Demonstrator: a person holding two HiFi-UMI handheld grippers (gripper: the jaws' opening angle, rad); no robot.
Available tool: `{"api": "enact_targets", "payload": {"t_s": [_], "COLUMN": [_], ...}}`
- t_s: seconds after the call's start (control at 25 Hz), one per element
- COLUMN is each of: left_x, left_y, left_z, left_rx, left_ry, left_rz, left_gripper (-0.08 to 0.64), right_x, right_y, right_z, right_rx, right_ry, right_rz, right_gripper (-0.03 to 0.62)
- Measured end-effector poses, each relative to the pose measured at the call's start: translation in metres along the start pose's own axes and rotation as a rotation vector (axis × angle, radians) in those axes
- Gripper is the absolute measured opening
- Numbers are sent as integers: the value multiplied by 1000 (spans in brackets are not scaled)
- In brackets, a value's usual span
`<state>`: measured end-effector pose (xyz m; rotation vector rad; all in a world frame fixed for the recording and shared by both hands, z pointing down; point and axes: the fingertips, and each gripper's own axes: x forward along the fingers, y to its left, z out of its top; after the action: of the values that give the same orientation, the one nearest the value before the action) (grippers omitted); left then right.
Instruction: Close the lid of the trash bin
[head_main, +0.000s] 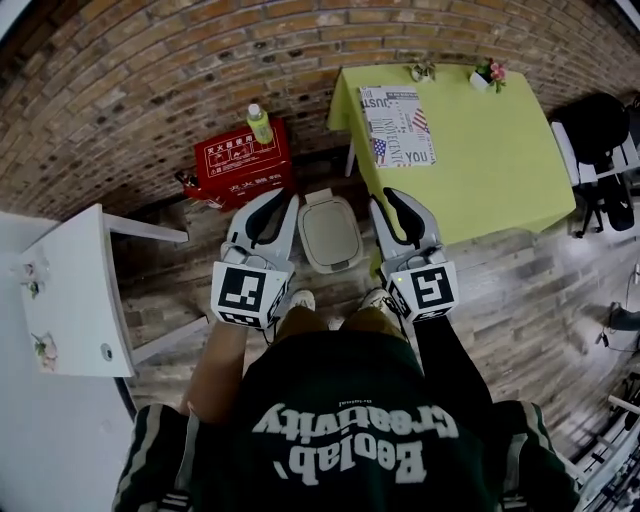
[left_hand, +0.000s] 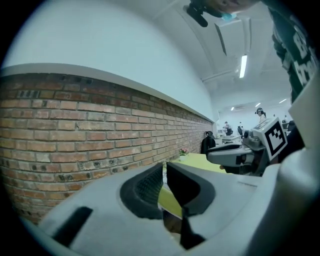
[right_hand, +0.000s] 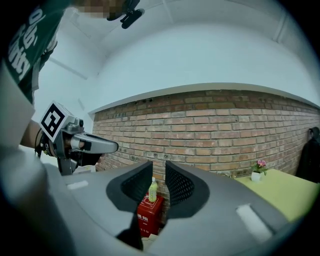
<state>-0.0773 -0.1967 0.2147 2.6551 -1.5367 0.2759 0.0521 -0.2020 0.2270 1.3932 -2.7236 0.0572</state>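
Left gripper (head_main: 284, 198): jaws nearly together with a slim gap, nothing between them. Right gripper (head_main: 390, 198): jaws apart, empty. Both are held level above the floor. Bin (head_main: 332, 232) stands on the floor between them, left gripper at its 9 o'clock and right at 3; lid down. Red box (head_main: 243, 165) at bin's 11 o'clock, bottle (head_main: 260, 124) on top. Table (head_main: 500, 150) at 2 o'clock. Brick wall (head_main: 150, 80) behind.

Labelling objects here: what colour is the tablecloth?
Lime green tablecloth, best seen in the head view.
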Motion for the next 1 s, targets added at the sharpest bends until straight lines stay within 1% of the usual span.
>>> {"api": "enact_targets", "payload": {"t_s": [0.08, 0.16, 0.2, 0.32, 0.56, 0.8, 1.0], "left_x": [-3, -6, -8, -12, -16, -21, -24], "left_y": [-1, -5, -8, -10, -6, -8, -9], "left_z": [9, 15, 18, 26, 29, 32, 33], "left_rx": [7, 18, 24, 24, 31, 30, 43], "left_ry": [-21, -28, -31, -44, -48, -54, -57], "left_rz": [0, -18, -33, -62, -48, -52, -54], "left_gripper": [9, 6, 6, 8, 8, 8, 8], "right_x": [-3, -7, -8, -10, -14, -20, -21], "right_y": [0, 1, 1, 4, 6, 6, 10], "right_z": [7, 11, 13, 18, 23, 27, 28], "right_rx": [-14, -20, -24, -42, -57, -55, -79], "right_ry": [-16, -28, -28, -25, -17, -25, -18], "right_rz": [-3, -4, 1, 19, 23, 18, 20], "right_gripper": [68, 20, 8, 8, 8, 8, 8]}}
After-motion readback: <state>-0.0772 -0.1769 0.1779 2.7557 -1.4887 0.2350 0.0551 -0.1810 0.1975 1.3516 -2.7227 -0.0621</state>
